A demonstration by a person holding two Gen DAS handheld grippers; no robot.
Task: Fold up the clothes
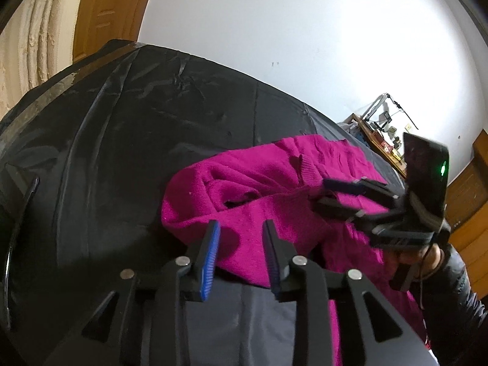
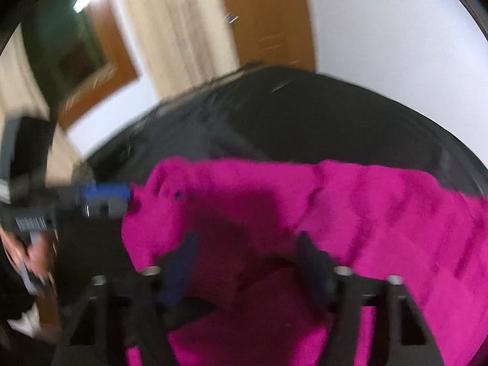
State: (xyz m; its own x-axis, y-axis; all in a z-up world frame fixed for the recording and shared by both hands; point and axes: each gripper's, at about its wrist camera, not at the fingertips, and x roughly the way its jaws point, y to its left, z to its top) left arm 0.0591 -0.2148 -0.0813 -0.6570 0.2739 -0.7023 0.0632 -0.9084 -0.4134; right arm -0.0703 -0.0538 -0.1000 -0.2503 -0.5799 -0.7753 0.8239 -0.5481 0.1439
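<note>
A magenta knit sweater (image 1: 259, 195) lies bunched on a black table cover (image 1: 122, 128). My left gripper (image 1: 241, 228) is open, its blue-padded fingers just above the sweater's near left edge, holding nothing. My right gripper (image 1: 320, 193) shows at the right of the left wrist view, over the sweater's middle, fingers slightly apart. In the blurred right wrist view the right gripper (image 2: 247, 241) is open above the sweater (image 2: 350, 207). The left gripper (image 2: 129, 199) shows there at the sweater's left edge.
The black cover (image 2: 320, 116) spans the table, with a white wall (image 1: 289, 30) behind. A wooden door (image 1: 103, 12) and beige curtain (image 1: 27, 45) stand at the far left. A cluttered shelf (image 1: 381, 131) stands at the far right.
</note>
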